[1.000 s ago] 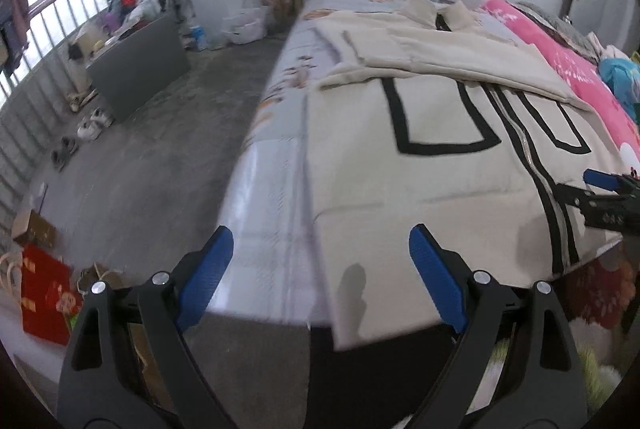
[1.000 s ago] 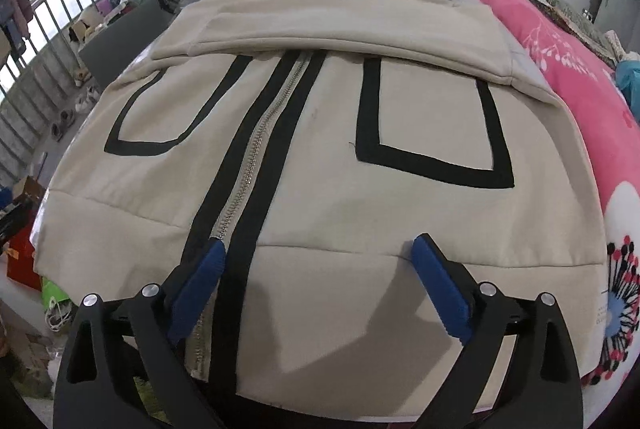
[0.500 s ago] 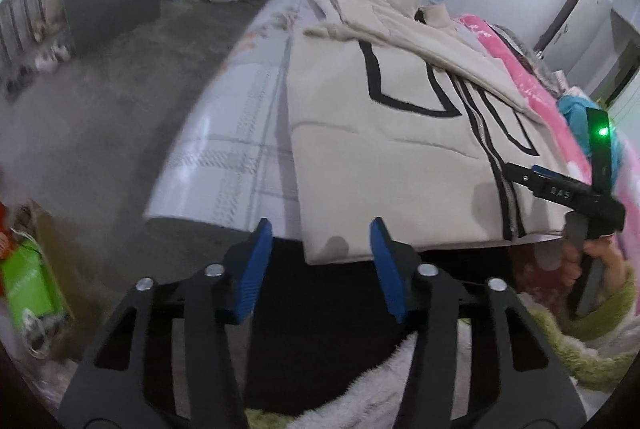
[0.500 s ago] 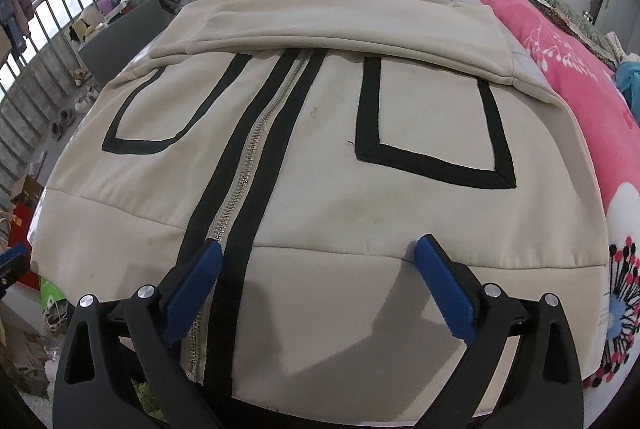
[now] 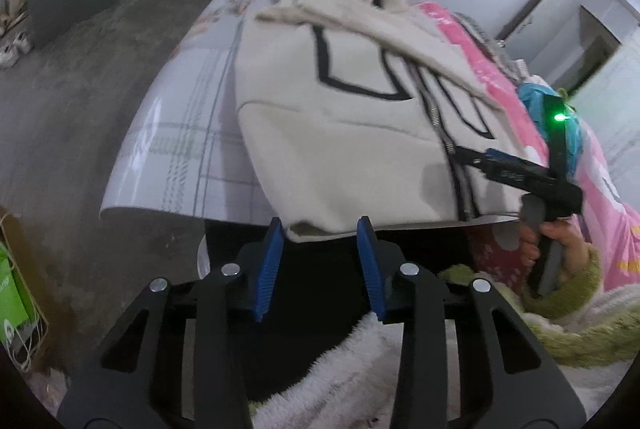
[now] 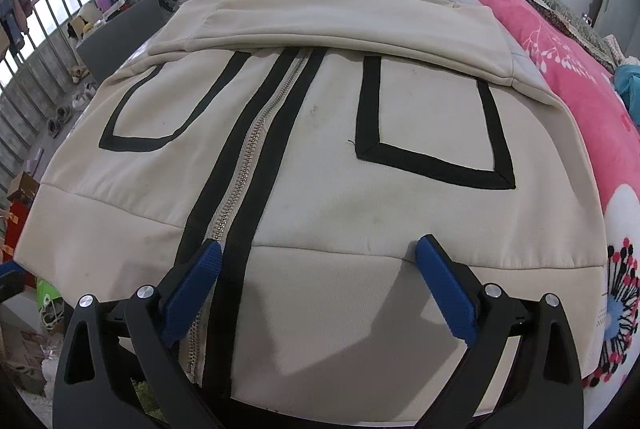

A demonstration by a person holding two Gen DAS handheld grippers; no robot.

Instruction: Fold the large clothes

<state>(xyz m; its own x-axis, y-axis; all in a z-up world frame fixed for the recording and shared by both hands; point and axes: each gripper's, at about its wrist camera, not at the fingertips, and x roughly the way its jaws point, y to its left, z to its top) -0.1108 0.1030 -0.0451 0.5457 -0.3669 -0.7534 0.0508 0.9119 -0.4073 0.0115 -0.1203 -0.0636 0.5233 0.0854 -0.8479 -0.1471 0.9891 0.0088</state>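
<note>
The jacket (image 6: 320, 157) lay flat on the bed (image 5: 192, 133), collar far, hem near. The left claw (image 5: 320, 229), half-closed, straddled its hem corner; the right claw (image 6: 316, 261) gaped above mid-hem.

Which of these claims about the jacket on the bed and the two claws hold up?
1. The jacket is cream with black trim. True.
2. Its zipper is undone. False: it looks closed up the front.
3. The right claw is clamped shut. False: its jaws stand wide open above the hem.
4. The left claw sits at the jacket's bottom corner. True.
5. A pink blanket lies beside the jacket. True.
</note>
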